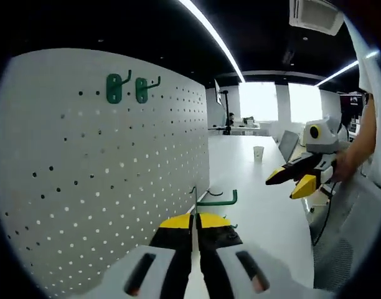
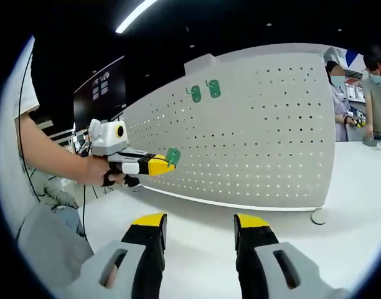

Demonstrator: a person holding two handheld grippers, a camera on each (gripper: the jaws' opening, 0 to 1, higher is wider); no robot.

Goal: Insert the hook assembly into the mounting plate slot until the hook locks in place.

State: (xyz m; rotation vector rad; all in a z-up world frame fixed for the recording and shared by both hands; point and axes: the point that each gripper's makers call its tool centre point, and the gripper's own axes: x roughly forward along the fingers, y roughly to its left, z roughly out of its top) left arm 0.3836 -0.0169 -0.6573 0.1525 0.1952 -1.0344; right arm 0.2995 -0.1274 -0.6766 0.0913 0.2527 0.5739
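Note:
A white pegboard (image 1: 97, 180) stands upright on the table, with two green hooks (image 1: 114, 88) mounted near its top. My left gripper (image 1: 195, 219) is shut on a third green hook (image 1: 218, 200), held close to the board's lower edge. From the right gripper view, the left gripper (image 2: 160, 164) carries that hook (image 2: 172, 157) just in front of the pegboard (image 2: 259, 131), below and left of the mounted hooks (image 2: 195, 94). My right gripper (image 2: 200, 221) is open and holds nothing. It also shows in the left gripper view (image 1: 289, 182), well off the board.
The white table (image 1: 259, 205) stretches away past the board, with a paper cup (image 1: 258, 152) far back. A round foot (image 2: 318, 216) sits at the board's right end. People stand at the far right (image 2: 374, 93). A person's arm (image 2: 53, 156) holds the left gripper.

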